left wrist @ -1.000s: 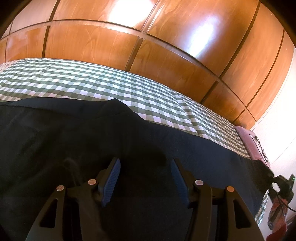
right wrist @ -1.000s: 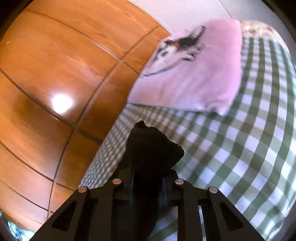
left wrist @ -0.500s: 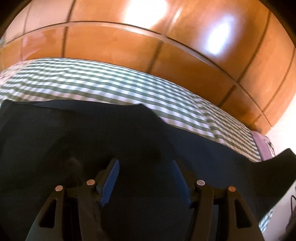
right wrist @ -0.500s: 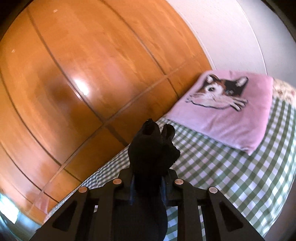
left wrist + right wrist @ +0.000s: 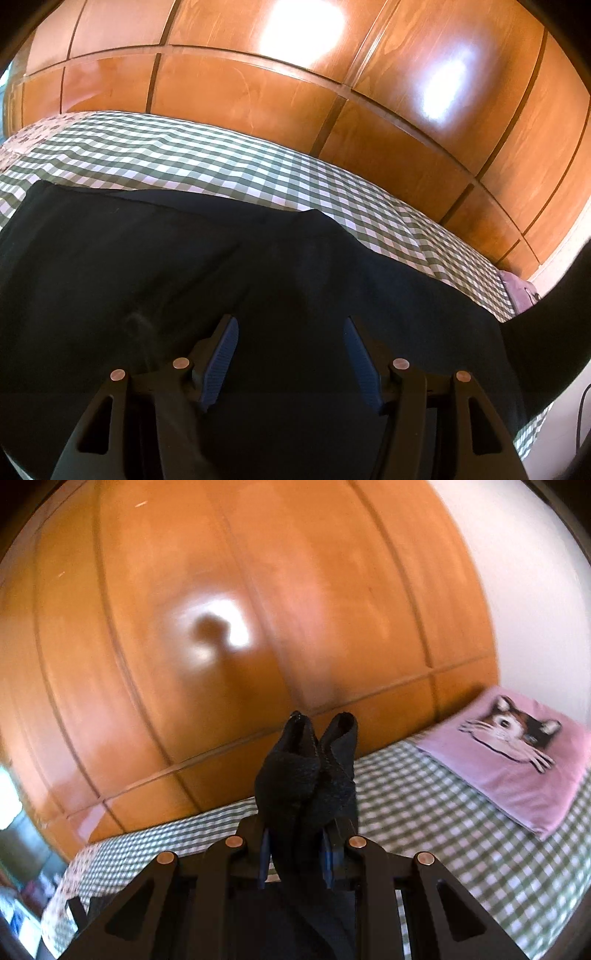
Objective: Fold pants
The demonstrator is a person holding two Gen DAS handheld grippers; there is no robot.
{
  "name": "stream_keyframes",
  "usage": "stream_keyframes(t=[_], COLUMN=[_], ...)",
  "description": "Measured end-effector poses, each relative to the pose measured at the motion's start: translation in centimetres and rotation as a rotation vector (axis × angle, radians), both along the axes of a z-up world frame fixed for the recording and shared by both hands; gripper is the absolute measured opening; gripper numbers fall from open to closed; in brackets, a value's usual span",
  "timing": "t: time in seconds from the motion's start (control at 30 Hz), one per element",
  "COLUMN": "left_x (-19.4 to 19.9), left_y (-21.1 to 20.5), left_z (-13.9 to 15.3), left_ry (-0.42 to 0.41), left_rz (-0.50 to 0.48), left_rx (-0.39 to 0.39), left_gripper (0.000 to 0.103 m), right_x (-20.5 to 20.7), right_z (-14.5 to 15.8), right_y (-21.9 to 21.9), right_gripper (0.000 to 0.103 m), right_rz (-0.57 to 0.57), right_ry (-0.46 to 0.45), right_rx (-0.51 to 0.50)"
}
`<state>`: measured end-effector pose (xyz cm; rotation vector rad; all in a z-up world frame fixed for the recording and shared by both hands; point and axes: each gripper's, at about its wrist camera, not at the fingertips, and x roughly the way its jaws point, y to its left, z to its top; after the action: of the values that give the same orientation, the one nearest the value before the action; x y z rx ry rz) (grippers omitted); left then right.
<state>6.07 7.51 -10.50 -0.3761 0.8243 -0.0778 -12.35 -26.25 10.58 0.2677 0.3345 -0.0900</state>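
Dark navy pants (image 5: 221, 273) lie spread across a green-and-white checked bed (image 5: 192, 166). My left gripper (image 5: 291, 343) is open, its blue pads (image 5: 221, 354) just above the flat cloth. At the right edge of the left wrist view a part of the pants (image 5: 554, 325) is lifted into the air. My right gripper (image 5: 295, 853) is shut on a bunched end of the pants (image 5: 306, 775), held well above the bed; the cloth sticks up past the fingertips.
A glossy wooden wardrobe wall (image 5: 295, 92) runs along the far side of the bed. A pink pillow with a cat face (image 5: 517, 753) lies at the head of the checked bed (image 5: 443, 812). A white wall (image 5: 517, 590) is behind it.
My right gripper has lifted the pants end up off the bed and swung round toward the wardrobe. The raised cloth now shows at the right of the left wrist view. The left gripper stays open.
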Motion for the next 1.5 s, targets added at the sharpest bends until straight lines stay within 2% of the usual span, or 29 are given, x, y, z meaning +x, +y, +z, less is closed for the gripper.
stream_keyframes(t=[0.33,0.77,0.83,0.9,0.97,1.03,1.07,1.1,1.17,1.27,1.4,1.5], left_x=[-1.9,-3.2,-3.3,-3.4,-3.6,-3.6,-3.7,-3.6,-3.4,-3.4,-3.2,-2.2], left_y=[2.0,3.0,3.1,3.2,3.2,3.2,3.1,3.0,2.4,1.2,-0.6,-2.1], left_z=[0.3,0.5,0.6,0.7,0.8,0.8,0.8,0.8,0.9,1.6,2.8,3.0], left_ry=[-0.003,0.005,0.007,0.007,0.005,0.003,0.002,0.004,0.009,-0.009,-0.047,-0.031], left_rz=[0.032,0.066,0.070,0.074,0.076,0.076,0.072,0.063,0.035,-0.026,-0.101,-0.153], left_rx=[-0.019,-0.072,-0.080,-0.091,-0.101,-0.122,-0.144,-0.163,-0.197,-0.238,-0.296,-0.330], left_gripper=[0.061,0.061,0.061,0.061,0.061,0.061,0.061,0.061,0.061,0.063,0.073,0.076], right_x=[2.5,5.9,6.4,6.8,7.0,6.8,6.8,6.8,6.2,4.7,1.8,0.1], right_z=[-1.7,-10.5,-12.5,-14.0,-15.6,-16.7,-16.9,-16.9,-16.4,-14.7,-12.6,-12.1], right_y=[7.6,16.4,17.5,17.7,17.8,17.5,17.1,16.8,15.0,12.1,7.4,3.9], right_gripper=[0.022,0.022,0.022,0.022,0.025,0.032,0.050,0.063,0.064,0.064,0.064,0.064], right_rz=[0.212,0.478,0.519,0.558,0.568,0.606,0.628,0.643,0.662,0.636,0.504,0.372], right_ry=[0.029,0.202,0.267,0.323,0.369,0.374,0.386,0.391,0.356,0.284,0.197,0.203], right_rx=[-0.064,-0.167,-0.182,-0.156,-0.155,-0.135,-0.105,-0.070,0.045,0.120,0.123,0.097])
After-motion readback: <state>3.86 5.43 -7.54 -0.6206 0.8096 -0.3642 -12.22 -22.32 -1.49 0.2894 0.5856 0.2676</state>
